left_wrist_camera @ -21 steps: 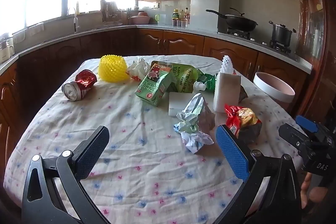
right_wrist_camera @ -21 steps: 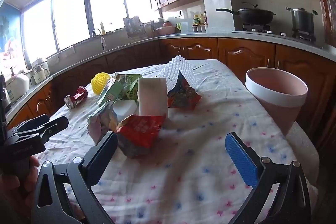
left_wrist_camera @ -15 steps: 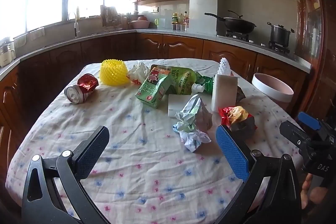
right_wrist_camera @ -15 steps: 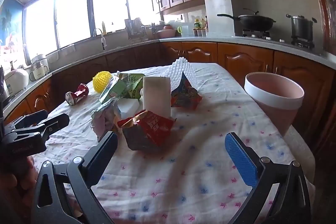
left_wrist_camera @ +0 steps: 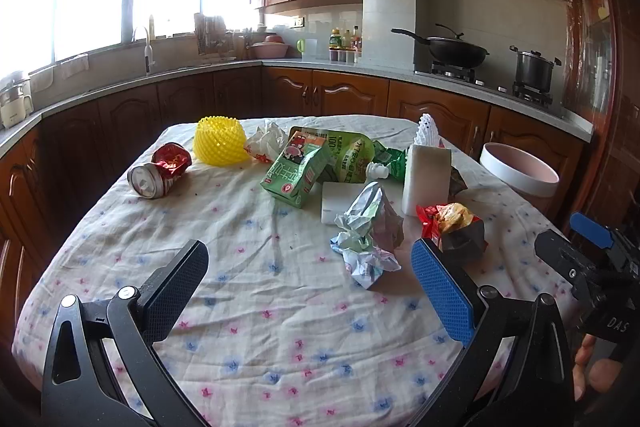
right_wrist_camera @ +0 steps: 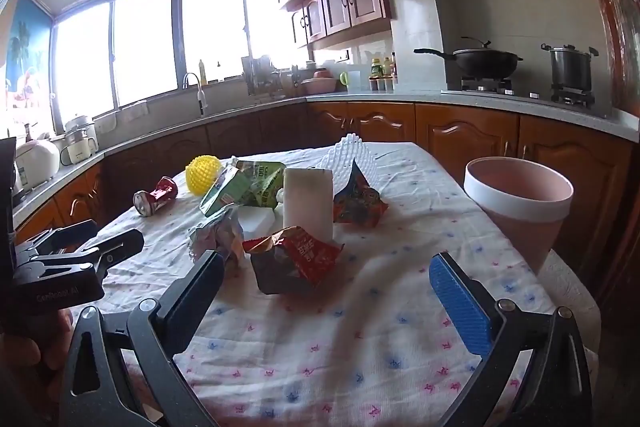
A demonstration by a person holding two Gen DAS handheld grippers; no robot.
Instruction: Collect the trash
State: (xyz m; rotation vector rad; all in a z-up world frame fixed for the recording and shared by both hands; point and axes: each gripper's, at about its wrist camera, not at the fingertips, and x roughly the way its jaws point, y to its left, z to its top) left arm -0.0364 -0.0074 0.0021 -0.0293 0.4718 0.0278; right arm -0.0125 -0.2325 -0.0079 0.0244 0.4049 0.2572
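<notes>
Scanning from the left of the left wrist view, a crushed red can point(left_wrist_camera: 160, 171) lies on its side at the far left of the cloth-covered counter point(left_wrist_camera: 248, 307), its long axis running toward the left tongs point(left_wrist_camera: 310, 283) but well apart from them. Next comes a yellow foam net point(left_wrist_camera: 220, 141), then a green carton point(left_wrist_camera: 296, 175) leaning against a green pouch point(left_wrist_camera: 352, 159). Nearer the middle sits a crumpled wrapper point(left_wrist_camera: 366, 239), just ahead of the left tongs and a little right of their centre line. A white block point(left_wrist_camera: 426, 179) stands upright behind it, and a red snack bag point(left_wrist_camera: 456, 231) lies just beyond the blue pad of the left tongs. A pink bin point(left_wrist_camera: 520, 171) stands off the counter's right edge.

Both tongs are spread fully wide and hold nothing; each hangs above the near part of the cloth, tilted gently downward.

From the right wrist view, the red snack bag point(right_wrist_camera: 294, 259) lies straight ahead between the pads of the right tongs point(right_wrist_camera: 326, 287), close in front, its longer side running roughly across the gap. The pink bin point(right_wrist_camera: 520, 203) is just to the right of it. I judge the right hand the better placed for that bag, while the crumpled wrapper point(right_wrist_camera: 218, 235) suits the left.
</notes>
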